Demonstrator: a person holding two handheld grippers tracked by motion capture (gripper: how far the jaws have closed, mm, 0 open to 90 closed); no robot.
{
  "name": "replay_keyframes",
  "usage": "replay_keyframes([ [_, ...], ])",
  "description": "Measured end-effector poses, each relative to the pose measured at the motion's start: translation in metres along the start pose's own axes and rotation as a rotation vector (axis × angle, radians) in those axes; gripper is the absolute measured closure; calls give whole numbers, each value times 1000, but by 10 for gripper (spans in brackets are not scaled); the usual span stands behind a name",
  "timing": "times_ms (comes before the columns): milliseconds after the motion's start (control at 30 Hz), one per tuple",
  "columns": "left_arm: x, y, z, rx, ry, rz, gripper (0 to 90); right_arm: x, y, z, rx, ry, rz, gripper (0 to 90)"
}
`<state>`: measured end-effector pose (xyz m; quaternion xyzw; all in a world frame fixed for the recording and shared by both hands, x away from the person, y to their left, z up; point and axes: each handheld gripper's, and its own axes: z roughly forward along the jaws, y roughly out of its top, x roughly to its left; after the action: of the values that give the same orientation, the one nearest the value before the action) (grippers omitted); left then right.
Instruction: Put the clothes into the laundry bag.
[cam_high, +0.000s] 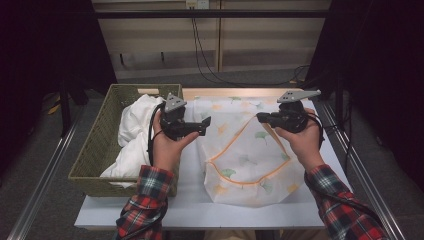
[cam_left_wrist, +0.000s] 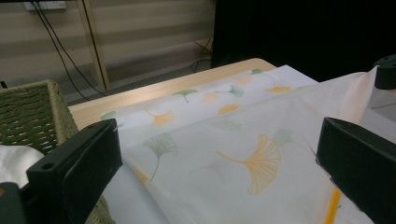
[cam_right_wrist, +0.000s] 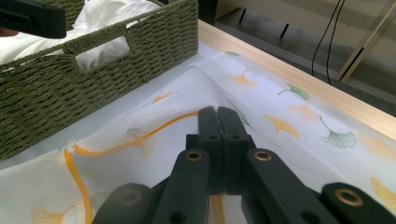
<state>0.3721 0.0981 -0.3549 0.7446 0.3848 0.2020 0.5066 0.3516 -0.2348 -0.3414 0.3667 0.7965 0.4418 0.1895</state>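
Observation:
A white mesh bag (cam_high: 250, 160) printed with ginkgo leaves lies on the table, its orange-trimmed mouth pulled up into a loop. My right gripper (cam_high: 260, 118) is shut on the bag's rim at the upper right and holds it raised. In the right gripper view the jaws (cam_right_wrist: 218, 116) are pressed together over the fabric, with the orange trim (cam_right_wrist: 140, 135) running off to the left. My left gripper (cam_high: 204, 126) hovers open beside the bag's left edge, nothing between its jaws. The left gripper view looks across the bag (cam_left_wrist: 261, 130) between wide jaws (cam_left_wrist: 218, 140).
A woven green basket (cam_high: 95, 145) stands at the table's left, holding crumpled white cloth (cam_high: 135, 130). Its handle side (cam_right_wrist: 93, 70) faces the bag. The wooden table edge (cam_high: 225, 92) runs along the far side, with cables hanging behind. Metal rails flank the table.

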Motion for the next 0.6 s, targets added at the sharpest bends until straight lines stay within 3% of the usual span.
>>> replay_keyframes([
  [600, 39, 2, -16, 52, 96, 1, 1, -1, -1, -2, 5, 1, -2, 894],
])
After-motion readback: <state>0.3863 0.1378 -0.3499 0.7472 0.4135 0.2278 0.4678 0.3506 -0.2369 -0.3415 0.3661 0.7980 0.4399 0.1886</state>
